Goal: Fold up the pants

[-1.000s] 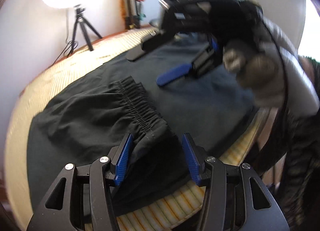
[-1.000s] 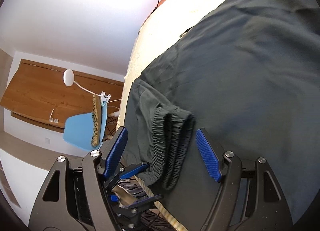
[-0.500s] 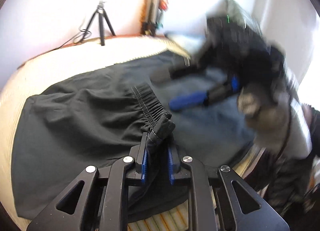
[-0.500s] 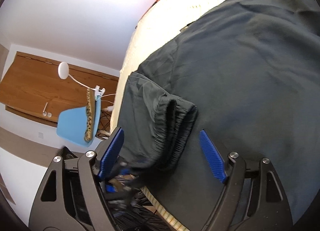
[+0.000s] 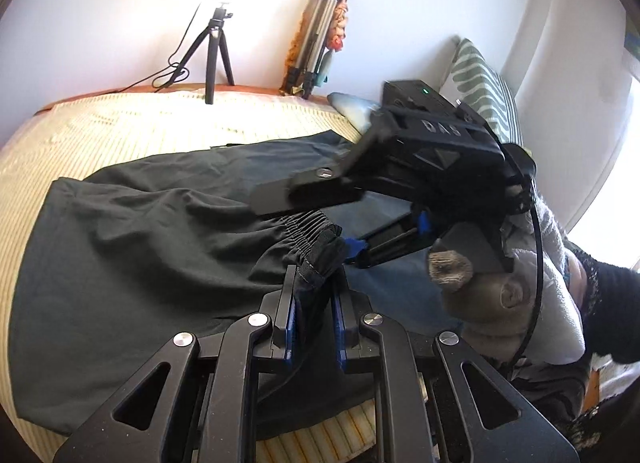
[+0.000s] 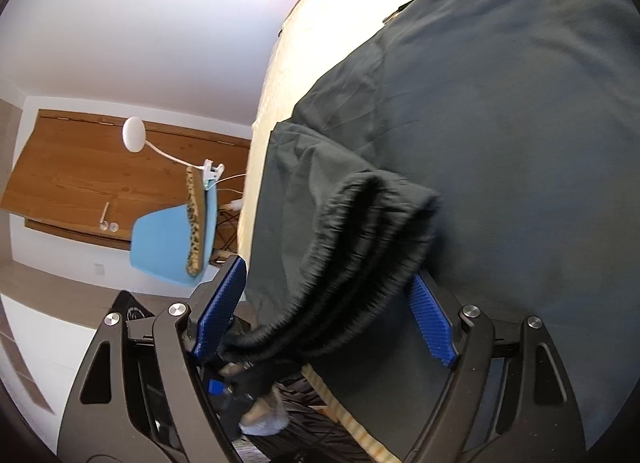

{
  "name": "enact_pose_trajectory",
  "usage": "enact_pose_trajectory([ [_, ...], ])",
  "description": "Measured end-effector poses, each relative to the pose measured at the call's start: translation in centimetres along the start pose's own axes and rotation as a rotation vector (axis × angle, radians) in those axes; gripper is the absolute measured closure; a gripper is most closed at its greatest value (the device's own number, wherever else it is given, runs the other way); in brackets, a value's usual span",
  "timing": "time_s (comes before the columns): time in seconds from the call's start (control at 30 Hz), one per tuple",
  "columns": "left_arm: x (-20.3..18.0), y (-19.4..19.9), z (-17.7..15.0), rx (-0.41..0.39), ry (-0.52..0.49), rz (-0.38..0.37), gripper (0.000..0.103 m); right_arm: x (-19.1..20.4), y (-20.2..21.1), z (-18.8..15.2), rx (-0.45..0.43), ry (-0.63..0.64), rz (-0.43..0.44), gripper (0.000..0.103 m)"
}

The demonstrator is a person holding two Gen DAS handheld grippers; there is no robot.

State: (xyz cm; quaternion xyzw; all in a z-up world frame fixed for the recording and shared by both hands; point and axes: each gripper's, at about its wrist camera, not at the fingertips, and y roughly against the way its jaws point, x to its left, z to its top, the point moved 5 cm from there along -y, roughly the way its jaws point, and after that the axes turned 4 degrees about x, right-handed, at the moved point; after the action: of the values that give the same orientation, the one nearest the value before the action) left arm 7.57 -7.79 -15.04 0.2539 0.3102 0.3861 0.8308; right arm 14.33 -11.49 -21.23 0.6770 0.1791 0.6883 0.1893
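Note:
Dark pants lie spread on a cream bedspread. My left gripper is shut on the near corner of the elastic waistband and holds it a little above the bed. My right gripper reaches in from the right, open, its jaws on either side of the waistband further along. In the right wrist view the right gripper is open wide, with the lifted waistband hanging between its blue pads. The rest of the pants lies flat beyond.
A small tripod with a light stands at the bed's far edge beside a folded tripod. A patterned pillow lies at the far right. A blue chair stands beside the bed. The bed's front edge is just below my left gripper.
My left gripper closed on the waistband corner and lifted it. My right gripper moved in, so the raised waistband now hangs between its open jaws.

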Motion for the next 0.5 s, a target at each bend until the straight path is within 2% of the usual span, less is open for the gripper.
enact_pose_trajectory([
  [0.07,-0.1,-0.4,-0.1,0.006,-0.005,0.014,0.090,0.3,-0.4,0.0,0.004,0.008,-0.004,0.027],
  [0.13,-0.3,-0.8,-0.2,0.027,-0.020,0.030,0.087,0.6,-1.1,-0.1,0.024,0.022,-0.016,0.052],
  [0.17,-0.3,-1.0,-0.2,0.042,-0.027,0.036,0.084,0.6,-1.2,-0.2,0.022,0.032,-0.042,0.059],
  [0.2,-0.4,-0.9,-0.2,0.050,-0.034,0.046,0.083,0.6,-1.3,-0.2,0.020,0.050,-0.070,0.074],
  [0.23,-0.4,-0.5,-0.2,0.055,-0.038,0.049,0.078,0.5,-1.3,-0.2,0.017,0.062,-0.092,0.082],
  [0.33,0.1,1.3,0.0,0.057,-0.030,0.052,0.062,0.9,-0.1,0.1,-0.026,0.095,-0.111,0.084],
  [0.37,0.6,2.7,0.2,0.034,-0.027,0.058,0.061,1.0,0.4,0.3,-0.038,0.107,-0.119,0.084],
  [0.43,2.2,5.0,0.4,-0.013,-0.014,0.103,0.057,1.4,1.4,0.5,-0.063,0.134,-0.136,0.085],
  [0.5,4.8,7.2,0.7,-0.054,0.019,0.180,0.056,1.6,2.6,0.4,-0.081,0.158,-0.162,0.085],
])
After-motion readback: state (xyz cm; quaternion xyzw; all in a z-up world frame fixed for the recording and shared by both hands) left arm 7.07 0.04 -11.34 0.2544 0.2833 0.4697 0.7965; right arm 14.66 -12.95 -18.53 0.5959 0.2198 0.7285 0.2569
